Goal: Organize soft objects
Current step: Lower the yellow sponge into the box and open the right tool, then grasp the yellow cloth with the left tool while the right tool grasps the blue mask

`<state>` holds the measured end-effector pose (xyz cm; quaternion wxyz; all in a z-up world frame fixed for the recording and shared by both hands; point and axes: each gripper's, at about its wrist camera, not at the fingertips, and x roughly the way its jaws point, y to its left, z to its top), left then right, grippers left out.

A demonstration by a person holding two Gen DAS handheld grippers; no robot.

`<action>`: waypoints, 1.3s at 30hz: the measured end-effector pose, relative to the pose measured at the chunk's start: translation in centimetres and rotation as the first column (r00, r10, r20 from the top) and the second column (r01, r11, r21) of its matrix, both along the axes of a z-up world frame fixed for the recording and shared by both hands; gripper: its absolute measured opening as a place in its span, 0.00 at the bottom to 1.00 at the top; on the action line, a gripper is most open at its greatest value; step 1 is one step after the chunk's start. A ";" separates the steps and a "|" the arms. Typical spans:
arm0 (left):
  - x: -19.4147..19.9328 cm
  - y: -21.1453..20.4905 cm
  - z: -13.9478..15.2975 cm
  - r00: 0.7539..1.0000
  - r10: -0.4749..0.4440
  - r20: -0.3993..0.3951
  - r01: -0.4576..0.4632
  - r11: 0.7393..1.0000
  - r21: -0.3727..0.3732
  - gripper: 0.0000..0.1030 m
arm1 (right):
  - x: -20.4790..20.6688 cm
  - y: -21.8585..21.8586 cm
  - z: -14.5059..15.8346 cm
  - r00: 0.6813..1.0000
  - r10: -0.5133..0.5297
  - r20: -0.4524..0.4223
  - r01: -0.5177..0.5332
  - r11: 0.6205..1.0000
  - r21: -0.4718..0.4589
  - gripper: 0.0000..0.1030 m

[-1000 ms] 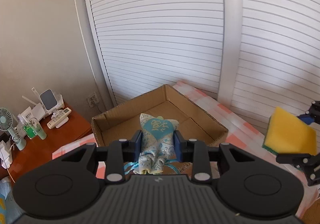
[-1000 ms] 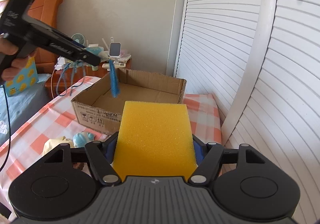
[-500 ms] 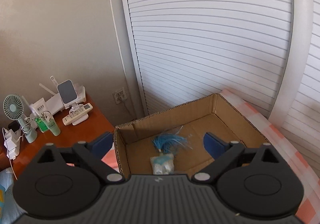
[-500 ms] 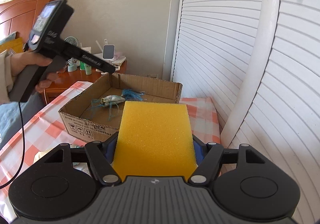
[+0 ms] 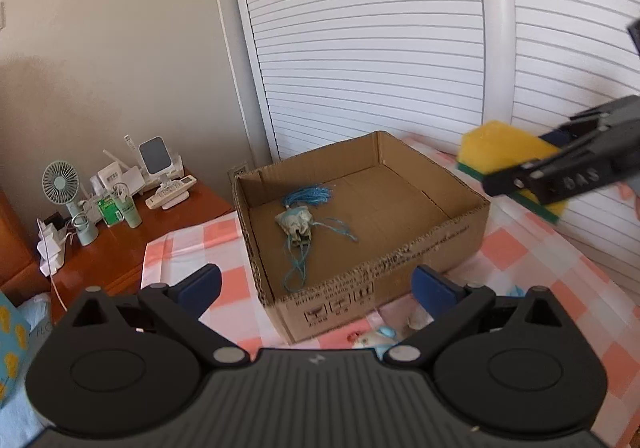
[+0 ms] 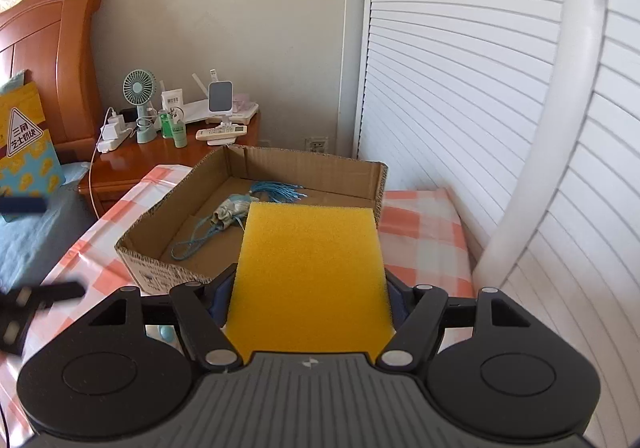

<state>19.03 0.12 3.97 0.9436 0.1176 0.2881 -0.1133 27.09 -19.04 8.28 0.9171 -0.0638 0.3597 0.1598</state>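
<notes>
Since the yellow sponge (image 6: 310, 272) looks light, squashy & springy, the right gripper (image 6: 308, 290) jaws hold its side edges just above the cardboard box (image 6: 160, 260), w/ the sachet (image 5: 295, 223) inside; left gripper (image 5: 316, 286) jaws just opened wide, empty.

Left gripper (image 5: 316, 286) tilted downward, jaws spread wide with nothing between the blue pads (image 5: 200, 284), having just been opening. Right gripper (image 6: 310, 296) also angled down, jaws partly closed and clamped on the two side edges of a yellow sponge (image 6: 310, 272) that juts forward past the fingertips. Seen from the left wrist, right gripper reaching in from the right edge, sponge out front.
</notes>
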 end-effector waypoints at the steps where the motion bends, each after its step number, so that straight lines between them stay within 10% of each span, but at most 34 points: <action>1: -1.0 0.1 -0.1 1.000 0.005 0.001 -0.005 1.000 -0.007 0.99 | 0.7 0.4 0.0 1.000 0.002 -0.005 -0.002 1.000 -0.004 0.73; 16: -6.2 1.6 -3.7 0.991 0.104 -0.086 -0.103 0.995 0.016 0.99 | 15.1 5.2 -3.5 0.995 -0.048 -0.085 0.047 0.999 -0.015 0.74; 20: -6.2 1.9 -4.1 0.988 0.118 -0.101 -0.118 0.993 0.012 0.99 | 16.9 5.8 -4.6 0.992 -0.081 -0.099 0.075 0.995 -0.059 0.98; 39: -7.0 3.3 -4.7 0.983 0.137 -0.120 -0.140 0.990 -0.022 0.99 | 2.7 3.0 -2.6 0.992 -0.096 -0.085 0.090 0.994 -0.066 1.00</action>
